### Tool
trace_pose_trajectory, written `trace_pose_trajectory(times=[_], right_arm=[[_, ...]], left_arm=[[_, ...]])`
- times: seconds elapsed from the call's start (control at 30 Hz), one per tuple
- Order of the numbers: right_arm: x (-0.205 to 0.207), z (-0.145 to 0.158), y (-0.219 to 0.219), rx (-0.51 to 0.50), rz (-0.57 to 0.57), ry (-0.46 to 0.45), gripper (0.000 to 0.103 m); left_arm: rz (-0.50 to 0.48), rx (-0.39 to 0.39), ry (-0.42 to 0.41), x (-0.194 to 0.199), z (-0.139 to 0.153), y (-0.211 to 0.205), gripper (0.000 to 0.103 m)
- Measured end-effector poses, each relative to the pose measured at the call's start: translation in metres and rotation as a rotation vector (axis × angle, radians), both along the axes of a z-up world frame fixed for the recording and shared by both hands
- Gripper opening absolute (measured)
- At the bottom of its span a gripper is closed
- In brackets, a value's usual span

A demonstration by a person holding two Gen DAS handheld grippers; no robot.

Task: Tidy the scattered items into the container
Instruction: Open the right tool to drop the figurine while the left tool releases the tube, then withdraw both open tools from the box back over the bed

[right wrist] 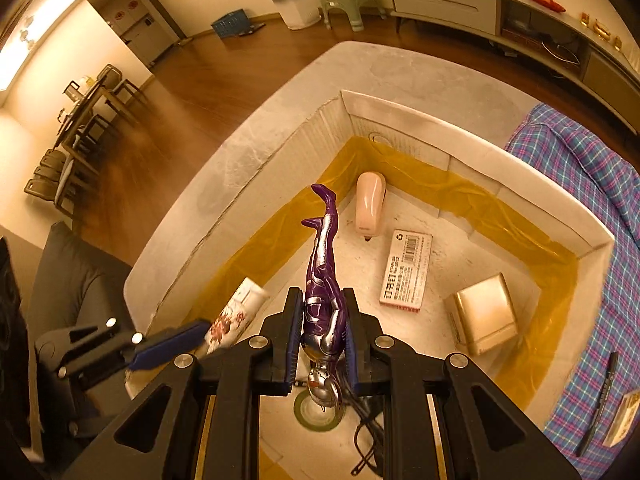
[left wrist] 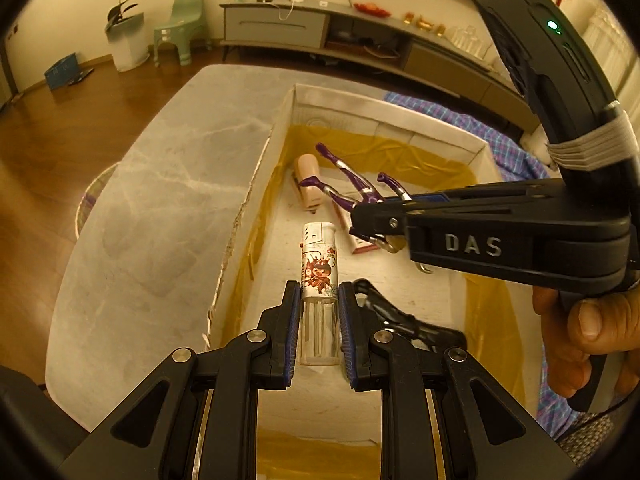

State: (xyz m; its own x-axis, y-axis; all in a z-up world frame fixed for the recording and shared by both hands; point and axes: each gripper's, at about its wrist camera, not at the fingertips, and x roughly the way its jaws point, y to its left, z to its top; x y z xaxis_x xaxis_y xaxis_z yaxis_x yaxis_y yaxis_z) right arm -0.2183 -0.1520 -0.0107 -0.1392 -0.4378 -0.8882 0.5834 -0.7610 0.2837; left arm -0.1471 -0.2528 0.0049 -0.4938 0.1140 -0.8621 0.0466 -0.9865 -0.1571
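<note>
- The left gripper (left wrist: 319,294) has its blue-padded fingers (left wrist: 291,320) closed on a clear plastic cylinder with a white cap and a red cartoon print (left wrist: 319,268). It grips near the transparent bottom end, so the printed length points forward over the box floor.
- That cylinder hangs inside the white foam box lined with yellow tape (left wrist: 280,128), near its left wall. It seems held low so it can be set down rather than dropped.
- The right gripper (right wrist: 322,344) is clamped on a purple and silver toy figure (right wrist: 323,280) at the torso. The head points back towards the camera and the legs stick out ahead, which keeps the thin limbs clear of the pads.
- The figure is also over the box, above the middle of its floor and not touching it, as far as I can judge.
- Already lying in the box: a pale pink stapler (right wrist: 370,204) by the far wall, a white barcoded packet (right wrist: 408,270), a shiny gold rectangular case (right wrist: 484,314), a green tape roll (right wrist: 316,414) and some black cord (right wrist: 368,444).
- A black pen (right wrist: 598,400) lies outside on the blue and pink checked cloth (right wrist: 580,168), so the tidying looks unfinished.
- The box sits on the grey marble bench (left wrist: 152,208).
</note>
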Motion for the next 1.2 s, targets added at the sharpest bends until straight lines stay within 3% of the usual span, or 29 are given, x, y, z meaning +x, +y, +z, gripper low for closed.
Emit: trace_pose_trajectory(times=[0.4, 0.6, 0.97, 1.2], right_arm=[[-0.022, -0.025, -0.008, 0.040, -0.043, -0.033, 0.023], [-0.013, -0.022, 0.001, 0.021, -0.022, -0.053, 0.024], [0.003, -0.008, 0.027, -0.017, -0.008, -0.057, 0.035], [0.016, 0.000, 0.044, -0.035, 0.020, -0.055, 0.037]], left_arm=[[0.033, -0.030, 0.021, 0.003, -0.005, -0.012, 0.027], [0.041, -0.032, 0.026, 0.011, 0.001, -0.015, 0.027], [0.013, -0.077, 0.041, 0.027, 0.018, 0.009, 0.027], [-0.003, -0.102, 0.048, 0.041, 0.027, 0.028, 0.027]])
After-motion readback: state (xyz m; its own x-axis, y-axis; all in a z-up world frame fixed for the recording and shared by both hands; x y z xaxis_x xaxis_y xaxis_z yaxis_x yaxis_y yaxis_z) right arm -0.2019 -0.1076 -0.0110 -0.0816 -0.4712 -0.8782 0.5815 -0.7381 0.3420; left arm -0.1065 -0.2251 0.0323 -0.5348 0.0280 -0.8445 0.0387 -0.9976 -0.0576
